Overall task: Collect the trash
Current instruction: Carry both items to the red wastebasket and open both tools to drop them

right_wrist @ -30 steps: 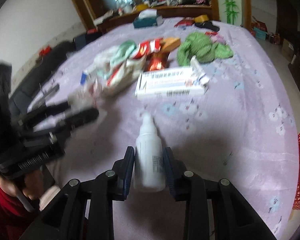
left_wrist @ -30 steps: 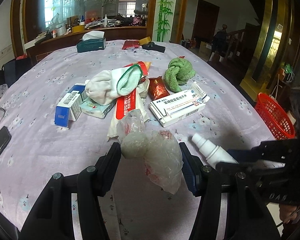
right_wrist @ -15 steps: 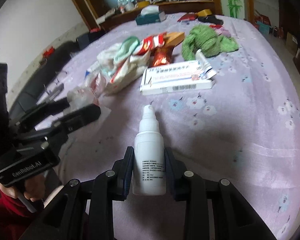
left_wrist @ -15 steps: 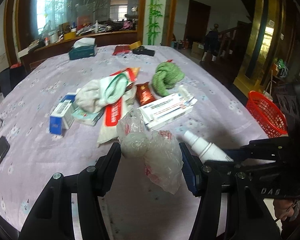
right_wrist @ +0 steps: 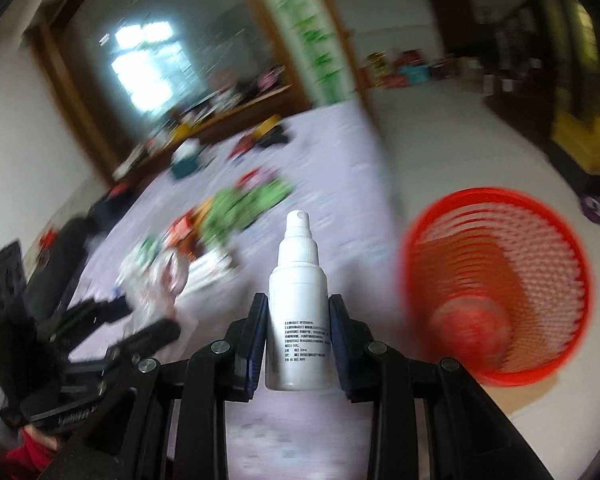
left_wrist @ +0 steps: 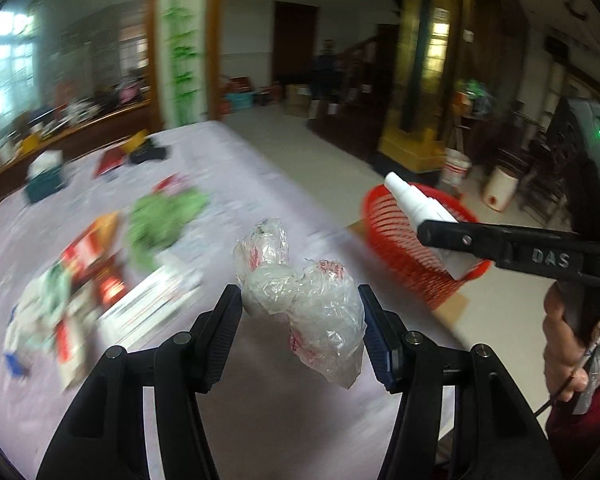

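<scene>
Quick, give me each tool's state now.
Left tool: shut on the crumpled plastic bag.
Right tool: shut on the white spray bottle.

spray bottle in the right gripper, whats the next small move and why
Probably carry the white spray bottle a little farther right until it hangs over the red mesh basket, then open. The right gripper is clamped on it, and the basket's opening sits right of it, not beneath.

Showing as crinkled, glossy clear plastic, the bag (left_wrist: 304,304); looking smooth, matt white plastic with a printed label, the spray bottle (right_wrist: 298,312); appearing as open red plastic mesh at 3 o'clock, the basket (right_wrist: 500,284); lying soft and matt, lilac printed cloth, the tablecloth (left_wrist: 228,200); gleaming dully, matt black plastic gripper fingers (left_wrist: 220,332)
</scene>
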`<state>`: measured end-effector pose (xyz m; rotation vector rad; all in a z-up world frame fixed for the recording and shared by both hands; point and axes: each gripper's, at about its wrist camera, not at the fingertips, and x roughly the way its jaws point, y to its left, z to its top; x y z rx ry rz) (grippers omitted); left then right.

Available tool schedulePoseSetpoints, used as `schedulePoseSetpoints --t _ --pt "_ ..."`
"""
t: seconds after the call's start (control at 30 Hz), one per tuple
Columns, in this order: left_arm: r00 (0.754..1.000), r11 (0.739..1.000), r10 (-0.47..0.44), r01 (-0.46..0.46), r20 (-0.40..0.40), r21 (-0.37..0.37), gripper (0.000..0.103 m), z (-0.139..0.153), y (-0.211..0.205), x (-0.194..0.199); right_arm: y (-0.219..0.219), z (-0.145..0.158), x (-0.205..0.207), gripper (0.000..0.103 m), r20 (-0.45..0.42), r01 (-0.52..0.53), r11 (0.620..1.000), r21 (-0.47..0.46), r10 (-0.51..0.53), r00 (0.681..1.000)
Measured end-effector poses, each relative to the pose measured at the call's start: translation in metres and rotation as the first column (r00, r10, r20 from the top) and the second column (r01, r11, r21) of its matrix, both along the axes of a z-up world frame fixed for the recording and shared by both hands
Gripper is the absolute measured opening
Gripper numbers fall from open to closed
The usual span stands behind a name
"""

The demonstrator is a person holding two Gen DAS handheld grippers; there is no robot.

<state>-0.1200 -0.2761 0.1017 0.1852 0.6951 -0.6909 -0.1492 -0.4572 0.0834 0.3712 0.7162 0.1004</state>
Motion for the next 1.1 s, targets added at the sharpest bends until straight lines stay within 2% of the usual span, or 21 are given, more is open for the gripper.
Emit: schedulePoseSetpoints --t 0.07,0.23,0.43,0.53,0.6,0.7,0.83,0.97,1.1 --pt "0.998 0.998 -0.063 0.063 -0.016 -0.018 0.057 0.005 -0.033 0.003 -0.027 0.006 -0.005 0.032 0.013 0.068 0.998 0.014 -0.068 0.998" --pt "0.989 0.990 -0.139 0.137 -0.056 -0.031 0.058 0.004 -0.099 0.017 -0.084 0.007 -0.009 0.032 0.009 0.222 0.974 0.048 -0.223 0.975" --pt "0.979 0.985 -0.175 0.175 -0.104 -0.011 0.058 -0.011 -0.159 0.031 -0.127 -0.005 -0.001 0.033 -0.040 0.311 0.948 0.067 -0.308 0.950" --pt "0.974 0.980 -0.196 0.198 -0.114 0.007 0.063 -0.021 -0.179 0.036 -0.146 -0.011 0.000 0.033 -0.057 0.348 0.934 0.080 -0.344 0.937" --pt "0.975 0.980 -0.194 0.198 -0.109 0.026 0.070 -0.025 -0.187 0.038 -0.155 -0.012 0.000 0.043 -0.066 0.363 0.928 0.078 -0.359 0.931" --pt "0.973 0.980 -0.196 0.200 -0.126 0.022 0.070 -0.026 -0.189 0.044 -0.162 -0.009 -0.004 0.045 -0.052 0.363 0.928 0.082 -0.360 0.932" --pt "0.974 0.983 -0.179 0.183 -0.140 0.015 0.070 -0.023 -0.172 0.051 -0.162 -0.006 -0.004 0.047 -0.048 0.340 0.935 0.096 -0.337 0.940" --pt "0.987 0.993 -0.121 0.121 -0.108 -0.008 0.071 -0.009 -0.125 0.049 -0.149 0.001 0.003 0.048 -0.043 0.287 0.952 0.108 -0.284 0.958" --pt "0.998 0.999 -0.022 0.020 -0.054 -0.029 0.077 0.005 -0.068 0.046 -0.112 0.010 0.025 0.048 -0.048 0.181 0.979 0.094 -0.178 0.983"
